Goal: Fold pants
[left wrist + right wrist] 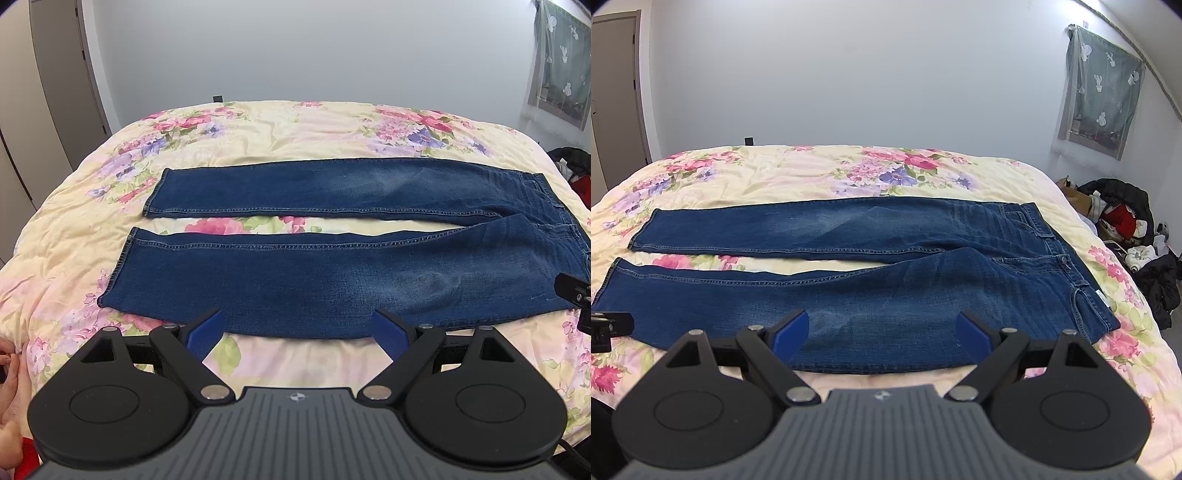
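Dark blue jeans (332, 280) lie flat across the flowered bed cover, legs side by side, hems to the left, waistband (1067, 254) to the right. A strip of bed cover shows between the legs. My left gripper (297, 321) is open and empty, its blue pads just above the near edge of the near leg. My right gripper (882, 321) is open and empty over the near leg's thigh part (905, 314). The right gripper's tip shows at the right edge of the left wrist view (574, 291); the left gripper's tip shows at the left edge of the right wrist view (609, 325).
The bed (277, 125) with its yellow flowered cover fills both views. A pile of clothes and bags (1126, 229) lies off the right side. A curtained window (1100, 92) is on the right wall, wardrobe doors (44, 92) on the left. A person's hand (11, 369) shows lower left.
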